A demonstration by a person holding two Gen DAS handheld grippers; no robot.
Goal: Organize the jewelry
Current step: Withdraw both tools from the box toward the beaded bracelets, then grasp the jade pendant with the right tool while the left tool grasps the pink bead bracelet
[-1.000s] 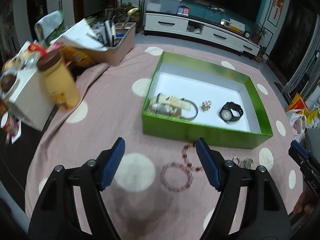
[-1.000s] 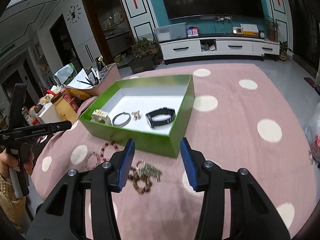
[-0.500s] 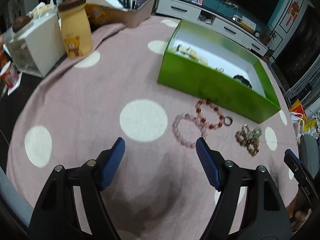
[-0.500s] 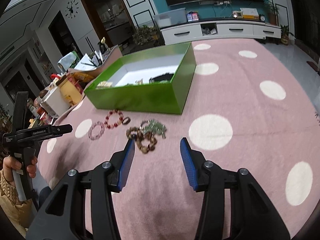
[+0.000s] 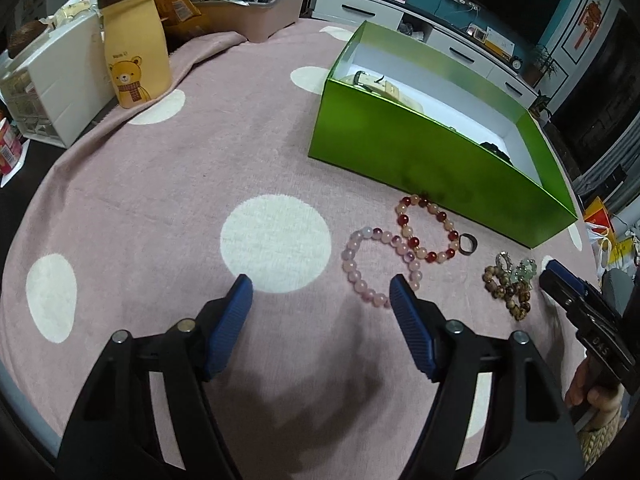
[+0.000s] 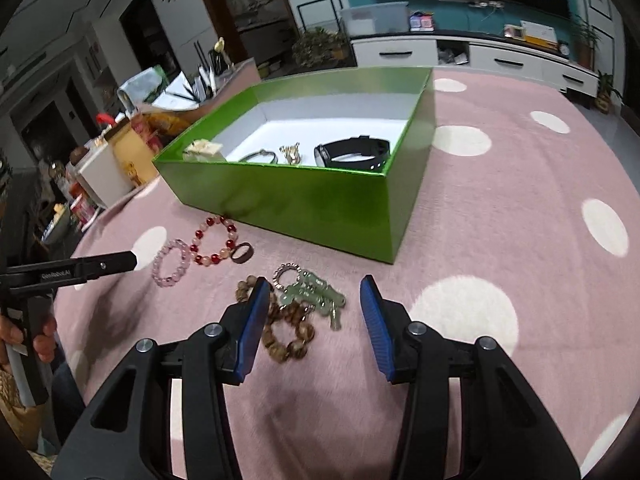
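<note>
Dropped lower and nearer the desk [image 5: 120, 208] than a second ago, both views, with the beads now looming larger. Left hand-held gripper [image 5: 321, 302] released, blue pads wide apart, nothing between them; pale pink bead bracelet [image 5: 378, 266] just ahead of its right finger [image 5: 410, 336], overlapping a red-and-cream bead bracelet [image 5: 428, 229]. Dark ring [image 5: 468, 245] touching that second bracelet on its right. Right hand-held gripper [image 6: 312, 314] likewise released and empty, hovering close over a brown bead bracelet [image 6: 286, 338] and a green jade charm cluster [image 6: 316, 294], both lying tangled between its pads. Green box [image 6: 320, 204] just behind the loose pieces, holding a black watch [image 6: 352, 152], a small gold trinket [image 6: 291, 153], a thin dark bangle [image 6: 260, 156] and a cream item [image 6: 202, 149] in the far-left corner. Pink cloth with white dots covering the desk. Yellow bear-print pouch [image 5: 134, 44] and white drawer unit [image 5: 56, 88] off to the left edge.
</note>
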